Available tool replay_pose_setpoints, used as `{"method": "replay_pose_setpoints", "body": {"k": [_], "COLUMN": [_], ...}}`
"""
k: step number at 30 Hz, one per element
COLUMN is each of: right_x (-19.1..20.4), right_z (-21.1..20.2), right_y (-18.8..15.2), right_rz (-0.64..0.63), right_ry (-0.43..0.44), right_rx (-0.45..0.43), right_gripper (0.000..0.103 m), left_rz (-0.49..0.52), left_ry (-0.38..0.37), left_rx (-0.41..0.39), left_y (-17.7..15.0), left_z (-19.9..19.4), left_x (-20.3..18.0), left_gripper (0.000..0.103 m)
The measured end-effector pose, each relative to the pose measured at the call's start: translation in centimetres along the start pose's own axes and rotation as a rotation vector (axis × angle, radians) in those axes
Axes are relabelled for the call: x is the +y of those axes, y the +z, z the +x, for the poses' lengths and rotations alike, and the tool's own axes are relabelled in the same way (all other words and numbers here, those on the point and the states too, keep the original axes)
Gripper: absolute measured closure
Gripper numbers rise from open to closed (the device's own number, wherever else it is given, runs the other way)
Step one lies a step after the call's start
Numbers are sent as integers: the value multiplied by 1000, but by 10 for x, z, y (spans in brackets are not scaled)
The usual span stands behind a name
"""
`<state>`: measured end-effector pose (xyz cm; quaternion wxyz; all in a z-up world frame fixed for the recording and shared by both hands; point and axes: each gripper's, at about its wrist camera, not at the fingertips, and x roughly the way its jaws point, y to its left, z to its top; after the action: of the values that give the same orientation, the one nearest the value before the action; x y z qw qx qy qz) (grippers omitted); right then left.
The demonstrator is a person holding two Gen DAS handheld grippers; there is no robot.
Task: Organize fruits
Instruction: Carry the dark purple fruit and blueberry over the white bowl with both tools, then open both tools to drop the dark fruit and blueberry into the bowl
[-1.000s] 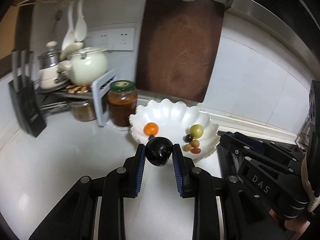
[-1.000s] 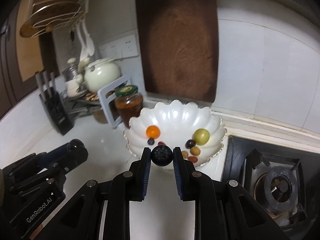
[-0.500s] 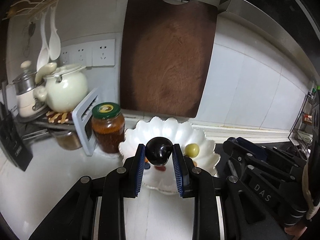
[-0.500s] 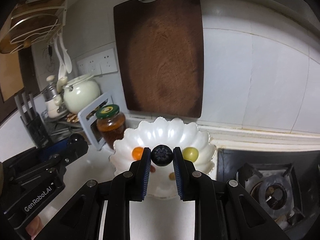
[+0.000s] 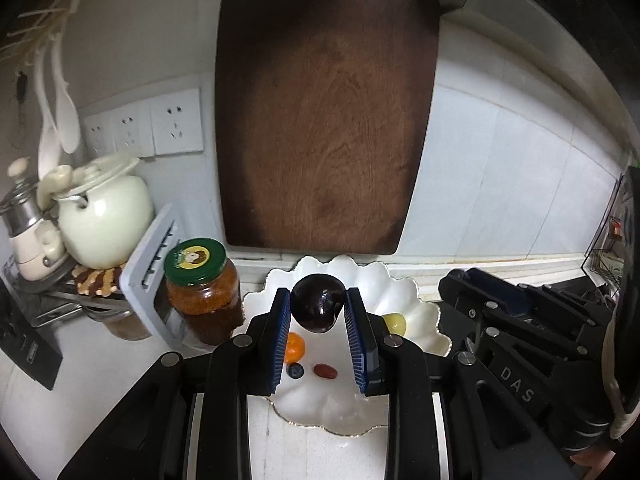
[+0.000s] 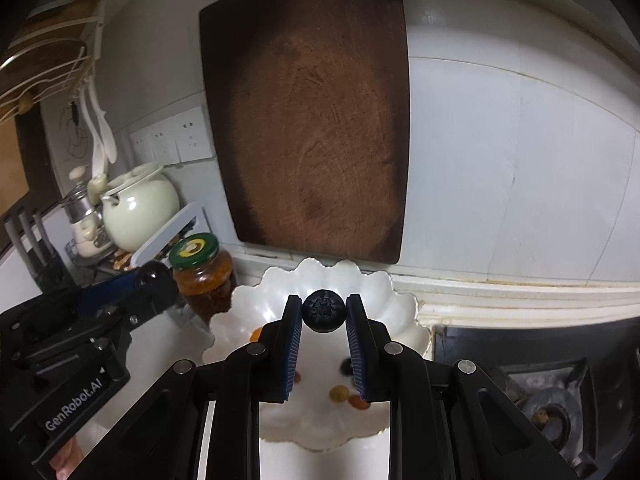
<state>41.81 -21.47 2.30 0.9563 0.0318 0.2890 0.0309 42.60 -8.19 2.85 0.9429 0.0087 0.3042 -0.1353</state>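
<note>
A white scalloped bowl (image 5: 404, 292) stands on the counter below a hanging cutting board; it also shows in the right wrist view (image 6: 276, 280). In it lie an orange fruit (image 5: 295, 347), a blueberry (image 5: 296, 370), a red fruit (image 5: 325, 371) and a yellow-green fruit (image 5: 396, 321). My left gripper (image 5: 318, 306) is shut on a dark plum (image 5: 318, 307) above the bowl. My right gripper (image 6: 323, 311) is shut on a blueberry (image 6: 323, 310) above the bowl, with small fruits (image 6: 339, 393) below it.
A brown jar with a green lid (image 5: 202, 292) stands just left of the bowl, beside a grey rack (image 5: 150, 276) and a pale teapot (image 5: 102, 216). A dark cutting board (image 5: 324, 120) hangs on the wall. A gas stove (image 6: 548, 400) is at the right.
Both grippers have moved forward and now hang over the bowl, each still holding its fruit. The bowl and cutting board look larger and nearer.
</note>
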Motion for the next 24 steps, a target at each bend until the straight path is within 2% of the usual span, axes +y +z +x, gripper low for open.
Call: {"method": "replay_pose_setpoints", "body": {"k": [12, 24], "right_x": [-24, -37], "right_z": [55, 123], "right_y": [28, 23], "right_rz": [42, 26], "right_ry": [-2, -31], "right_rx": [108, 275], "right_gripper": [79, 79], "left_rz": [38, 4], "left_ry": [-1, -7], "left_rx": [115, 329], "left_y": [25, 17], "left_z": [64, 148], "left_x": [-8, 3], "left_gripper": [75, 75]}}
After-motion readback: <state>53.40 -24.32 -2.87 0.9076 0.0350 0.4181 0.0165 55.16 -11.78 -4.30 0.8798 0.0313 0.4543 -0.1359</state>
